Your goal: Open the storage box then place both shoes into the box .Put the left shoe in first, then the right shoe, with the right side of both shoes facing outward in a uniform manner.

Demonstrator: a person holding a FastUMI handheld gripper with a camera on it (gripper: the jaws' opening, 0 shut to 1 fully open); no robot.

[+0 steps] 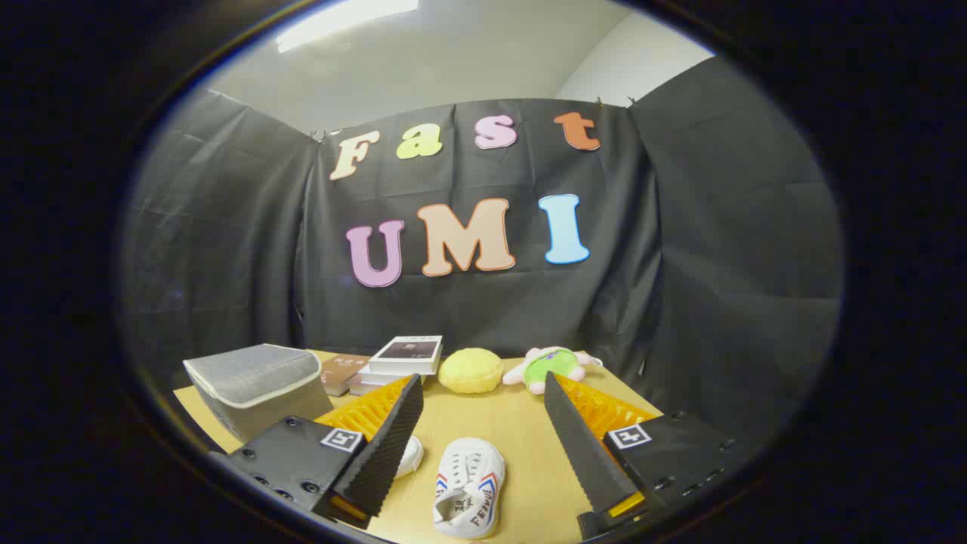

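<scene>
Between the wide-spread fingers of the gripper (483, 423), nothing is being held; the jaws are standing released above the table (521, 423). One white shoe (470, 487) is lying between them, with writing along its side too blurred to be made out; a second shoe (410, 455) is being half hidden behind the left finger. Beyond that finger, the grey storage box (253, 385) is sitting with its lid closed. Opening appears to be the step in hand, so the lid's edge probably needs reaching first.
</scene>
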